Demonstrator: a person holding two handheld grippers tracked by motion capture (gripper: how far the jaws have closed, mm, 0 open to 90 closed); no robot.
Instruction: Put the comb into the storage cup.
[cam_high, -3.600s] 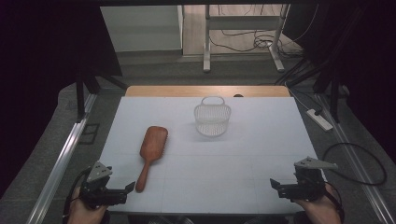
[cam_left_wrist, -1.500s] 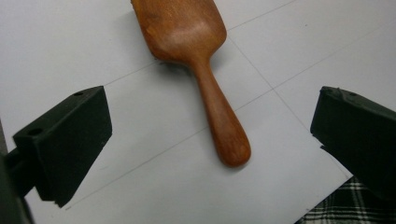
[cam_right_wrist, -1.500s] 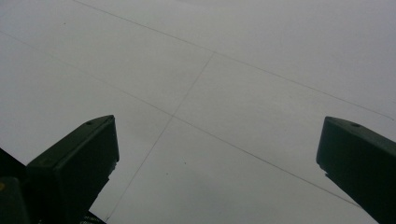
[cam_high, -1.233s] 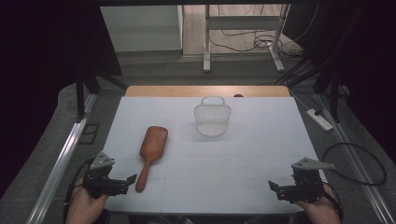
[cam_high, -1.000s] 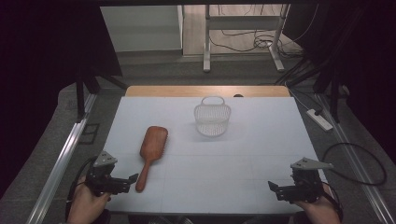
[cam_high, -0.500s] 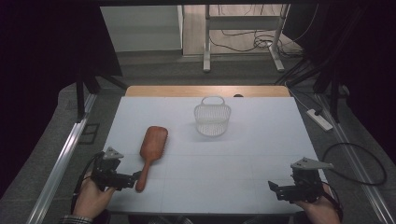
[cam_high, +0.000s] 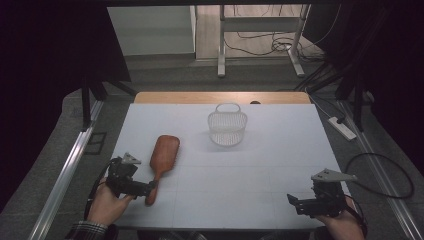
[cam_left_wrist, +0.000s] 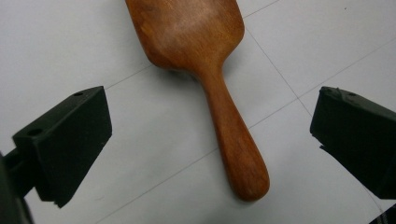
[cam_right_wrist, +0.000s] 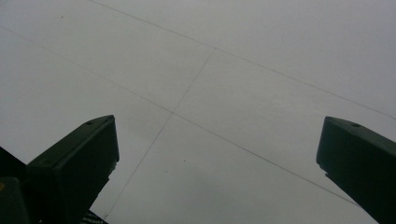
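Left claw (cam_high: 150, 188) sits low at the near left part of the desk (cam_high: 280, 165), held in the person's left hand (cam_high: 107, 202), with its tips right at the handle end of the wooden hairbrush (cam_high: 161, 162). From the left claw's own camera, both black jaws stand wide apart, and the brush handle (cam_left_wrist: 233, 140) runs up between them without touching either one. So the claw is spread wide and has hold of nothing.

The brush lies flat on the white desk surface, smooth wooden back facing up, its broad head pointing away from the person and its rounded handle end pointing toward the near edge. It is left of the desk's middle.

Right claw (cam_high: 295, 201) rests near the front right corner of the desk, in the person's right hand (cam_high: 342, 225), well apart from the brush. Its own camera shows the two jaws wide open over bare white desk marked by thin lines, with nothing between them.

A small white wire basket (cam_high: 227, 127) with a loop handle stands upright farther back, near the middle of the desk, well apart from both claws and the brush.
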